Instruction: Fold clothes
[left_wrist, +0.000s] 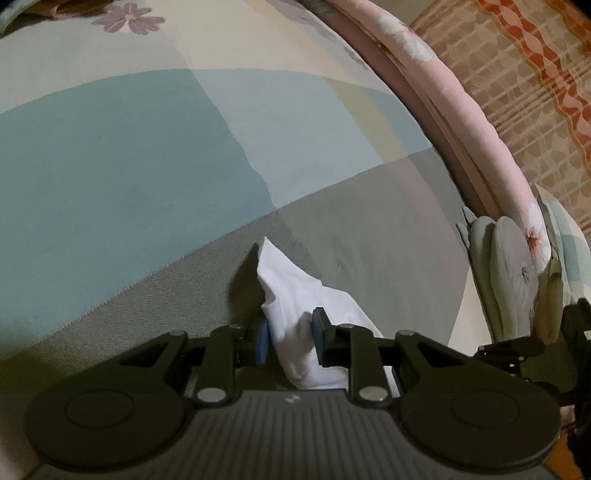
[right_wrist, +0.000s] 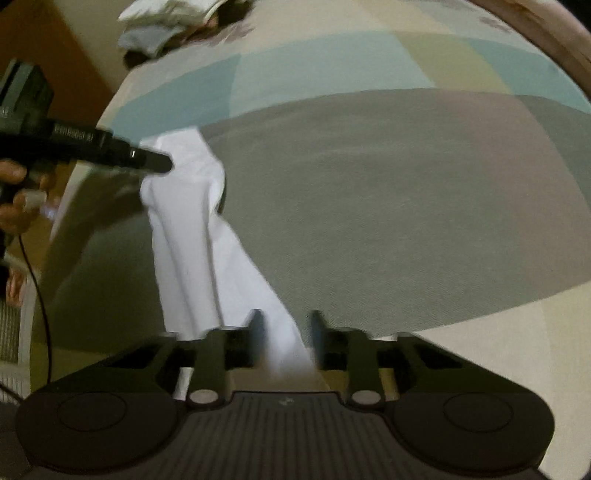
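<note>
Up close, the left gripper (left_wrist: 290, 341) has its blue pads (left_wrist: 261, 343) pinched on one end of a white cloth (left_wrist: 291, 291). Across the patchwork bedsheet (left_wrist: 147, 147) the cloth stretches to the right gripper (right_wrist: 284, 341), whose fingers close on its other end.

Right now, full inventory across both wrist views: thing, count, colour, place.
white garment: 1, white, stretched over the bed between both grippers
bedsheet: 1, teal, grey and cream blocks with purple flowers, covers the bed
pink quilt: 1, pink floral, rolled along the bed's right edge
patterned blanket: 1, tan and orange, beyond the quilt
clothes pile: 1, white and pale blue, far corner of the bed
left gripper: 1, black, blue pads, cloth between fingers
right gripper: 1, black, cloth between fingers
hand: 1, on left gripper's handle
</note>
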